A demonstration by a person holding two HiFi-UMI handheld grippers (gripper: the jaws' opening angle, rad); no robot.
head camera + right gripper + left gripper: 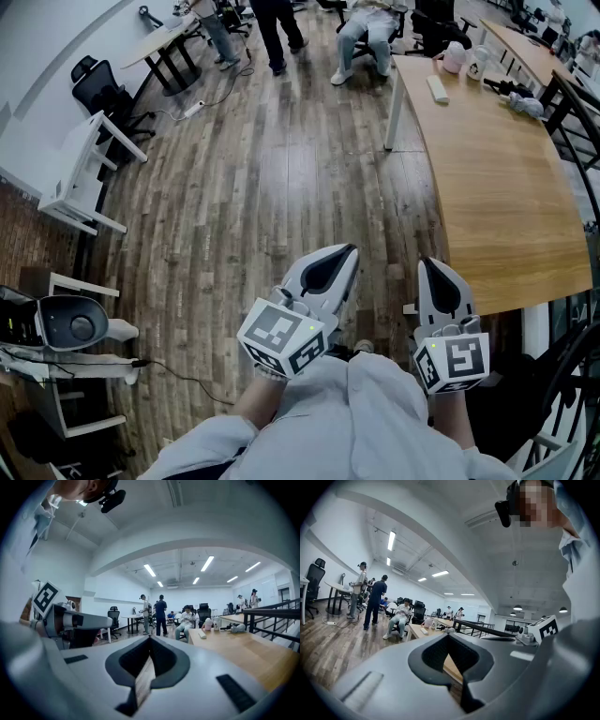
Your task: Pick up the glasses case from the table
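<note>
A white oblong case [437, 88] lies on the far part of the long wooden table [506, 206]; it also shows small in the left gripper view [423, 631] and in the right gripper view [202, 633]. My left gripper [347, 251] and my right gripper [429, 264] are held side by side close to my body, over the floor at the table's near corner and far short of the case. Both point level towards the room. The left gripper [449, 637] has its jaws shut on nothing, and so does the right gripper [150, 639].
Beside the case stand a pink thing [455, 56], a white mug [476, 64] and a grey bundle [525, 103]. A seated person [366, 28] is at the table's far end, others stand beyond. A black railing [577, 141] runs along the right, an office chair [98, 89] stands left.
</note>
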